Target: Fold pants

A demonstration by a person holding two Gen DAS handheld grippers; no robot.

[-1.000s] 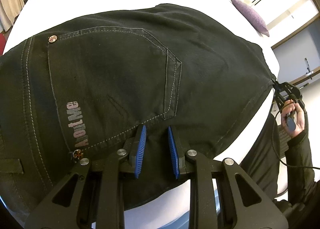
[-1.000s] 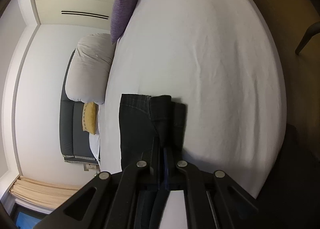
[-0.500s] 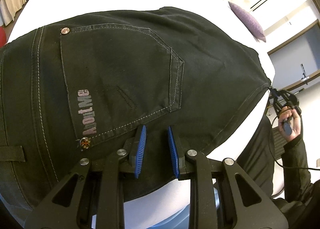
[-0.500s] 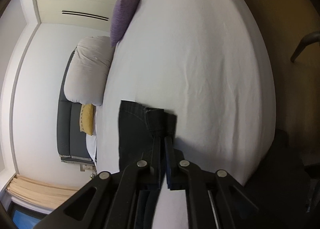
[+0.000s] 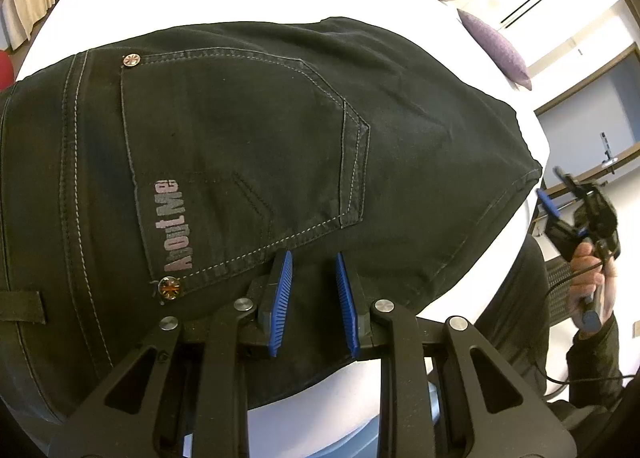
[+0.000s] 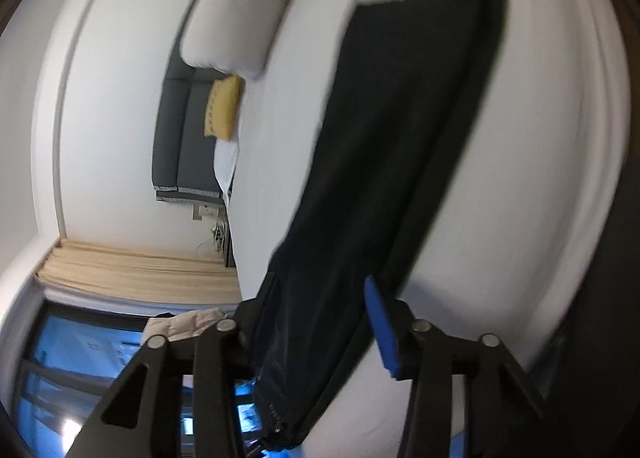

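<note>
Black jeans (image 5: 248,162) lie flat on the white bed, back pocket with grey "AboutMe" print facing up. My left gripper (image 5: 313,264) is open, its blue pads just above the seat of the jeans, holding nothing. In the right wrist view the jeans (image 6: 400,130) stretch away as a long dark band across the bed. My right gripper (image 6: 320,290) is open, lifted off the fabric; the view is blurred. It also shows in the left wrist view (image 5: 560,194), off the bed's edge, apart from the jeans' corner.
White bed sheet (image 6: 540,138) surrounds the jeans. A purple pillow (image 5: 496,46) and a white duvet (image 6: 236,18) lie at the head end. A yellow cushion (image 6: 222,108) sits on a grey headboard. Curtains and a window are at the side.
My right gripper has opened and let go of the jeans' end, pulling back and swinging away fast. My left gripper stays open and has hardly shifted over the pocket.
</note>
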